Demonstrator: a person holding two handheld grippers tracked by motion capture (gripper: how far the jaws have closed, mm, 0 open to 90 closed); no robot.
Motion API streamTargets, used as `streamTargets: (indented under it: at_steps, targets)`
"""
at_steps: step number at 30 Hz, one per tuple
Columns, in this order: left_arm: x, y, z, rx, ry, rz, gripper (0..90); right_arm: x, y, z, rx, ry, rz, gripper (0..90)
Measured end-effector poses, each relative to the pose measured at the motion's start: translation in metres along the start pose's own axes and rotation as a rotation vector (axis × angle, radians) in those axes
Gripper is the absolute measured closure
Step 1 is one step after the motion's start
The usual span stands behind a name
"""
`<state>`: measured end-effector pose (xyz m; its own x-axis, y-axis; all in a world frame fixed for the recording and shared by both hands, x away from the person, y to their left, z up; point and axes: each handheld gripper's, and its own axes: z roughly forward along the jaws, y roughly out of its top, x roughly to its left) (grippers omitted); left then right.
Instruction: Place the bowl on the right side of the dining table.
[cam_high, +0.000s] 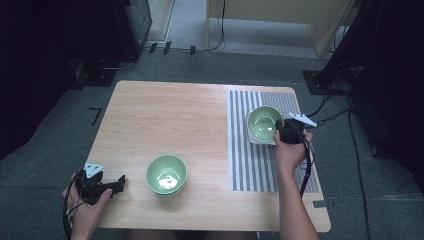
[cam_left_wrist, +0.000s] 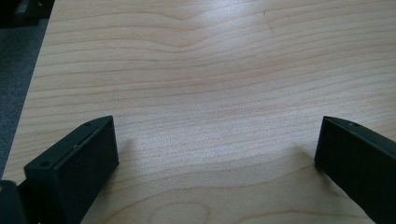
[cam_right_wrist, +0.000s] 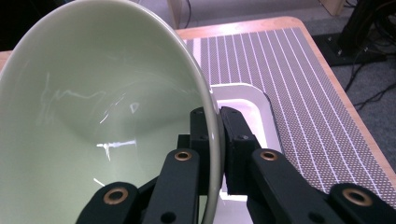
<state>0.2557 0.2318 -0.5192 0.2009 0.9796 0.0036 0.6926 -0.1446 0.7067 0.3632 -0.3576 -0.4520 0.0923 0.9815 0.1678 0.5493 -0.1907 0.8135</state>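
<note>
Bowls, two counted, glossy pale green ceramic: one (cam_high: 264, 123) at centre right over a white square tray (cam_high: 253, 137) on the striped mat (cam_high: 252, 165), its rim clamped by the right gripper (cam_high: 281, 131) jaws; another (cam_high: 166, 174) at lower centre on the woodgrain tabletop (cam_high: 165, 120). Left gripper (cam_high: 119, 183) jaws apart, lower left

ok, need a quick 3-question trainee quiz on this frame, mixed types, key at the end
1. True or false: the right gripper is clamped on the rim of a green bowl.
2. Multiple choice: what sits under that bowl? A) bare wood B) a white tray on the striped mat C) a second bowl
3. Short answer: what is between the jaws of the left gripper?

Key: 1 true. 2 B. 3 nothing; they stand wide apart over the bare wooden table, beside the other bowl.
</note>
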Motion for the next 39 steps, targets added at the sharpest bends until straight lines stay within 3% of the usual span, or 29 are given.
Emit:
streamTargets:
  at_steps: [18, 23, 36, 39]
  targets:
    - [0.0, 0.0, 0.0, 0.0, 0.0, 0.0, 0.0, -0.017, -0.007, 0.031, 0.106, -0.048, 0.077, 85.0]
    - [0.0, 0.0, 0.0, 0.0, 0.0, 0.0, 0.0, -0.019, -0.008, 0.037, 0.138, -0.042, 0.098, 84.9]
    - [0.0, 0.0, 0.0, 0.0, 0.0, 0.0, 0.0, -0.027, -0.003, 0.045, 0.178, -0.012, 0.232, 81.5]
    - [0.0, 0.0, 0.0, 0.0, 0.0, 0.0, 0.0, -0.028, -0.003, 0.046, 0.181, -0.011, 0.244, 80.5]
